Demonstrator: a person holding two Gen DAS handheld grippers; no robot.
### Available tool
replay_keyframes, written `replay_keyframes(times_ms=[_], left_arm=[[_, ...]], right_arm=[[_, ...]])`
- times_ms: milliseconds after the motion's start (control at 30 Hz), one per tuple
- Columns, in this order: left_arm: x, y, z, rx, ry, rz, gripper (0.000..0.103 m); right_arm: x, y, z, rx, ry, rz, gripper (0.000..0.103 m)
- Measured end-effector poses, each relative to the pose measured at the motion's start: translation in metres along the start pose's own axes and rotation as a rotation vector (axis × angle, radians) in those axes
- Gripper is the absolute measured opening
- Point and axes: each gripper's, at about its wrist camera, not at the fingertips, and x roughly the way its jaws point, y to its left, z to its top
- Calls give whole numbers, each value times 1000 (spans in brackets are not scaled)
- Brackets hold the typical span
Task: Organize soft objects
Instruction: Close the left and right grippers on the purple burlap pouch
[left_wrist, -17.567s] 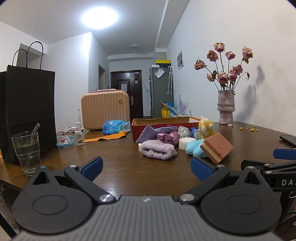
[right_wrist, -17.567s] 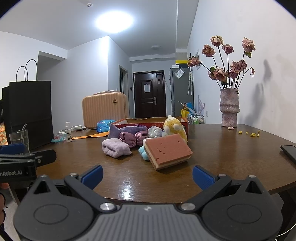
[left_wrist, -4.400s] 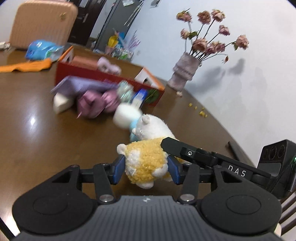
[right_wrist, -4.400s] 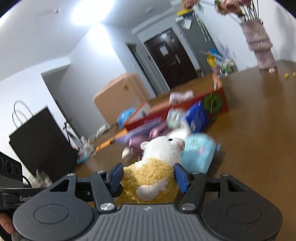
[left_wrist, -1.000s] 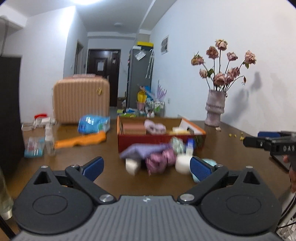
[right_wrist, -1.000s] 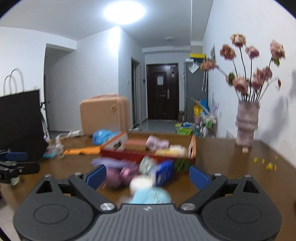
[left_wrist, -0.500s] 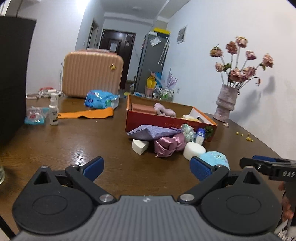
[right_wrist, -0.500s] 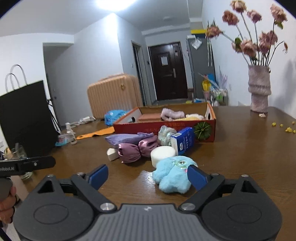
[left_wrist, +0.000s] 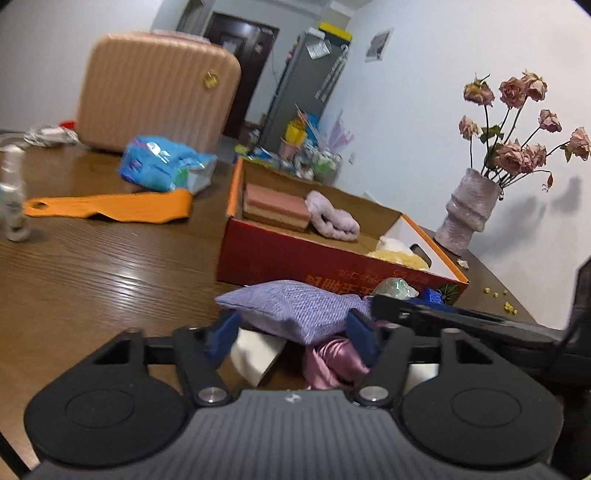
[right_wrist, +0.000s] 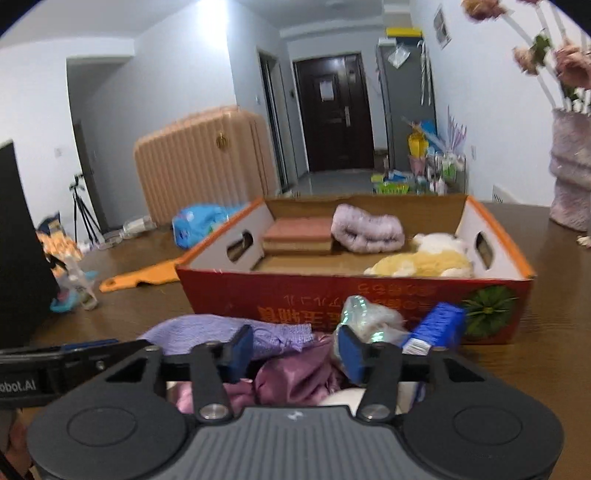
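Presently catalogued, one wooden table (left_wrist: 85, 266) bearing a red cardboard box (left_wrist: 295, 258) and a heap of soft goods at the box's 6 o'clock, close against its front wall

Left gripper (left_wrist: 291, 334): jaws have just been closing; the blue pads sit either side of the lilac woven pouch (left_wrist: 295, 306), at or very near its ends. Whether they press it cannot be told. Under the pouch lie a white wedge (left_wrist: 255, 352) and a pink satin bundle (left_wrist: 336, 360).

Right gripper (right_wrist: 295, 350): jaws likewise just closing, stopped part-way; the same satin bundle (right_wrist: 295, 373) and the pouch's edge (right_wrist: 207, 334) lie between the pads. Grip not confirmed. At its 1 o'clock, a clear crinkled wrap (right_wrist: 365, 314) and a small blue carton (right_wrist: 436, 328).

Box contents, right wrist view: pink layered sponge (right_wrist: 299, 232) at 11 o'clock, rolled lilac towel (right_wrist: 365, 229) at 12, yellow-and-white plush (right_wrist: 424, 262) at 2.

Elsewhere on the table: orange strip (left_wrist: 110, 208), blue packet (left_wrist: 162, 168), small bottle (left_wrist: 13, 199), peach suitcase (left_wrist: 155, 88), vase of dried roses (left_wrist: 469, 210)
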Motion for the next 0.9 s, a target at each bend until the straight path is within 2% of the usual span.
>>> replay_keyframes(times_ms=[33,67,133,200,367,467,567,667,767,867,900], left_arm=[[7,4,1,-13,16,-15,44],[11,6,1,-24,28,-26,40],[17,9,2,-37,34,-44,21],[17,8,4,-27,24,-38,13],[-4,-4,14,4,-54,-64,10],[-38,-21,18,46,-134,-92,10],[-73,-35,11,81,-160,-155,10],[-90,-42,-17,82,-94,-193,10],[-96,-42,-61,56,0,-214,10],[-94,-39,-99,31,100,-174,11],[-96,-38,-109,27,125,-155,15]], right_arm=[[6,0,0,-3,2,5,34],[9,1,-1,-6,-4,8,23],[13,4,-1,-42,-9,-11,17],[13,7,-1,-67,-18,-17,12],[-6,12,9,-102,-98,-14,9],[-41,16,16,-105,-172,10,9],[-87,19,11,-119,-234,37,9],[-128,21,-17,-114,-213,57,9],[-148,19,-57,-66,-138,48,9],[-157,13,-102,-14,-44,29,9],[-160,11,-115,5,-15,21,9]])
